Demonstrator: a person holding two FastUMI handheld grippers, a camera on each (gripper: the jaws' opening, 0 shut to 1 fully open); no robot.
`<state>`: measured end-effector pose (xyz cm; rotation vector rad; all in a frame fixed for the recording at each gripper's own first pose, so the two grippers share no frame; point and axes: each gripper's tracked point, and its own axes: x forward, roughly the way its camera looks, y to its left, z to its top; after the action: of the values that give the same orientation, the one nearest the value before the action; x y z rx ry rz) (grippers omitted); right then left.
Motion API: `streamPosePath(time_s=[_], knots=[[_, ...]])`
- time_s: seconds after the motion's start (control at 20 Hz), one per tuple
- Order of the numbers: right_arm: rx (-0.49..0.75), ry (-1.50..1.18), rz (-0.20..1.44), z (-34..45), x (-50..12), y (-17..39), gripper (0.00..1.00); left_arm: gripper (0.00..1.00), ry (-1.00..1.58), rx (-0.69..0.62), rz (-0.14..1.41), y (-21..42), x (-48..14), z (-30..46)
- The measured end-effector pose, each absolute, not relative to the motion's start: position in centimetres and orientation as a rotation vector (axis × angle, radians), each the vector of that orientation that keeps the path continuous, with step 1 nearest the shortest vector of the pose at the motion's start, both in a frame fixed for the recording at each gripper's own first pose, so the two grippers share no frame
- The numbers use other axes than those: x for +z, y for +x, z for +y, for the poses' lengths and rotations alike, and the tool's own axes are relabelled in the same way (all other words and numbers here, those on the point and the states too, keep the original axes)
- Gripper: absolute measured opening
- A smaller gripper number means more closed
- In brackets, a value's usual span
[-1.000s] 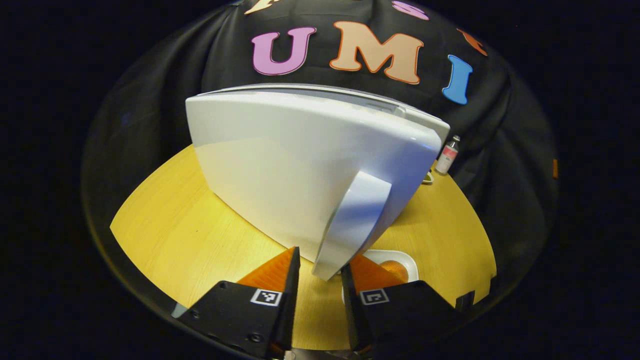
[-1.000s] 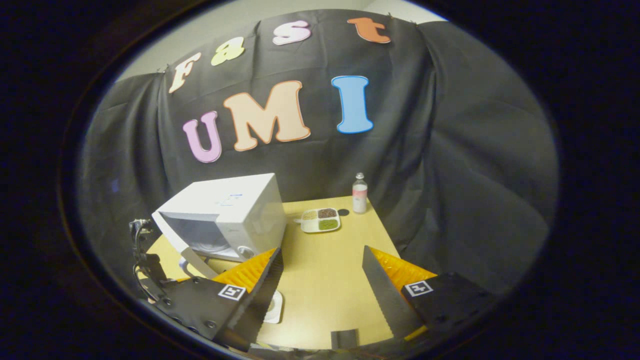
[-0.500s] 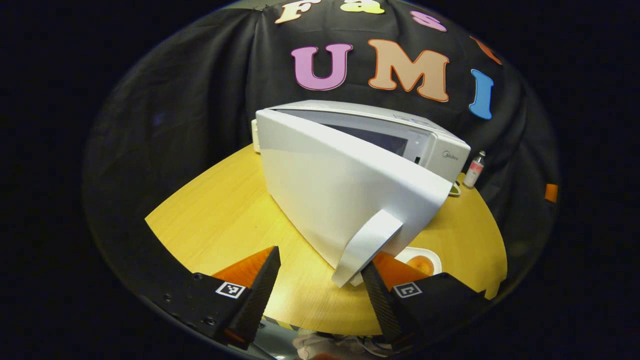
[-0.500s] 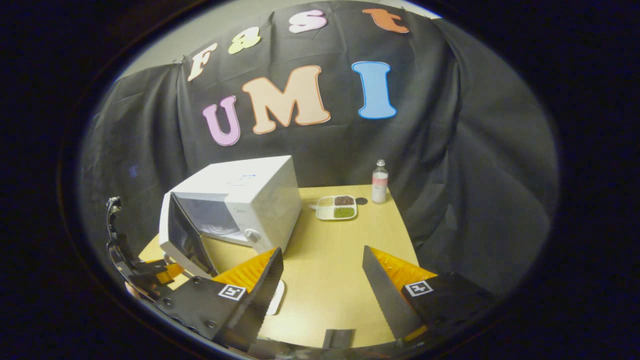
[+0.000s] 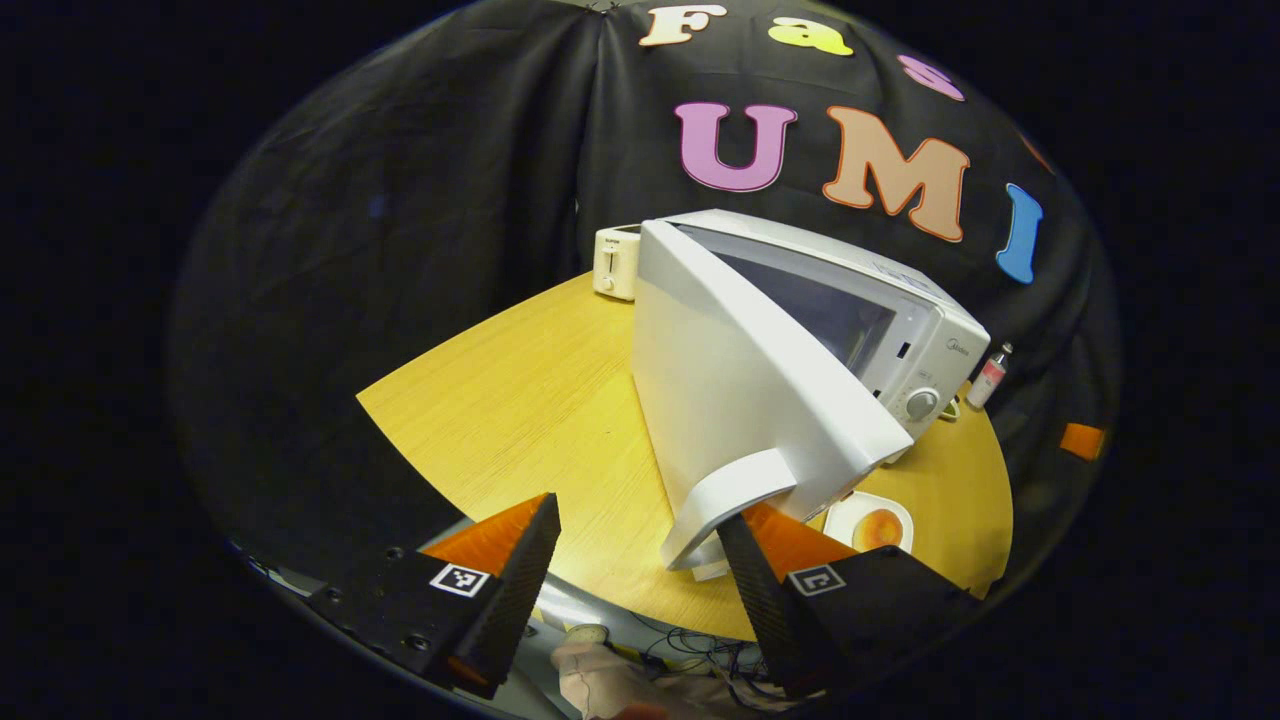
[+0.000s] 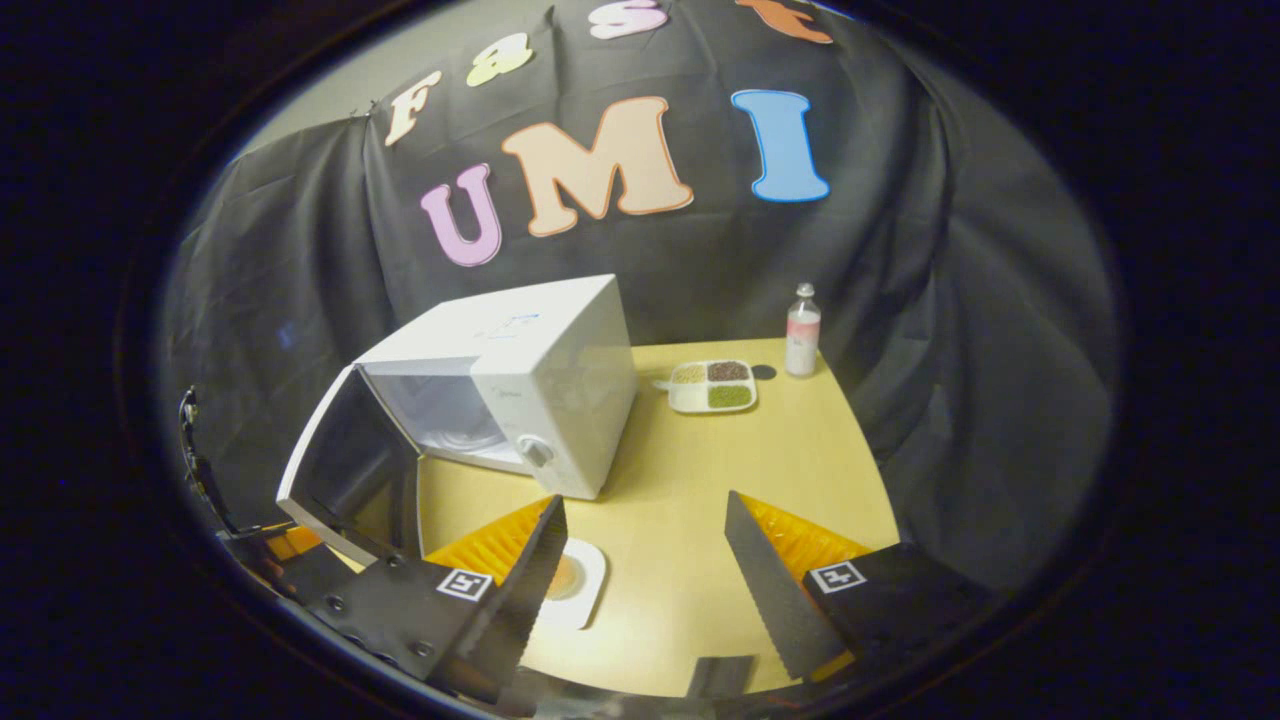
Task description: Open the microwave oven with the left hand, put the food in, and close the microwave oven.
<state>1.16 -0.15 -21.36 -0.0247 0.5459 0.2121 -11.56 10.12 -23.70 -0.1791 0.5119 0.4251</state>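
Swinging wide now: microwave door (image 5: 745, 390) well past half open, cavity (image 6: 445, 415) exposed, so opening looks nearly done and loading comes next. Left gripper (image 5: 640, 560) spread, door handle (image 5: 725, 500) against its right finger only, not pinched; a second ago fingers sat close on either side of that handle with door barely ajar. Right gripper (image 6: 645, 560) spread and empty above food plate (image 6: 570, 585) at table's (image 6: 700, 480) near edge, before microwave.

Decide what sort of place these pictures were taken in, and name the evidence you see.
Probably a staged kitchen corner in a recording booth, not a real home: a microwave with its door open, a toaster and a plate of food share one wooden table against draped cloth.
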Motion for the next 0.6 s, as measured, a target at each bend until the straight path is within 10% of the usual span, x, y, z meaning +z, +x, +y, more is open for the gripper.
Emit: streamPosePath(time_s=[0.6], knots=[[0.119,-0.013,0.719,8.8,-30.5,0.2,0.99,0.96,-0.222,0.382,0.610,-16.7,-25.0,20.8]])
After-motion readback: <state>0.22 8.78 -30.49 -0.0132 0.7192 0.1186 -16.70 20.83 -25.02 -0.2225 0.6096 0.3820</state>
